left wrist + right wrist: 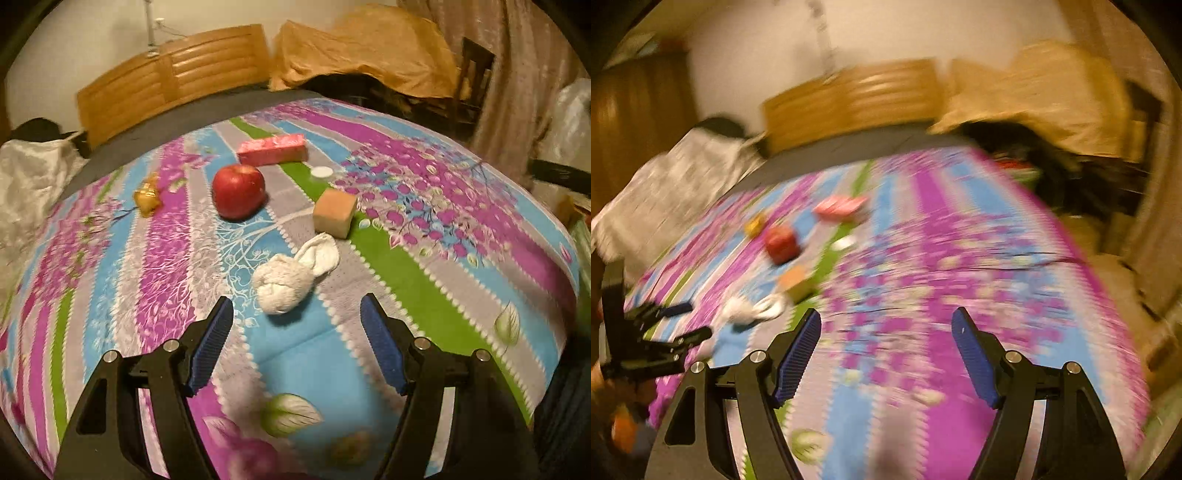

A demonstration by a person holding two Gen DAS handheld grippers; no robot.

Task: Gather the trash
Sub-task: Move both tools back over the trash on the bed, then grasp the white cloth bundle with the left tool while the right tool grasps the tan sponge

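Note:
In the left wrist view, a balled white sock [291,275] lies on the flowered cloth just beyond my open, empty left gripper [297,310]. Farther off lie a tan sponge block [334,212], a red apple [239,191], a gold crumpled wrapper [147,195], a pink packet [273,148] and a small white cap [322,172]. The right wrist view is blurred by motion. My right gripper [886,321] is open and empty above the cloth. The left gripper [670,325] shows at its left edge, near the white sock [753,308]. The apple [781,240] shows farther off.
The table [461,266] carries a purple, blue and green cloth. A wooden chair back [173,77] and an orange cloth heap [369,48] stand behind it. A white bag [33,184] sits at the left, and a curtain [524,81] hangs at the right.

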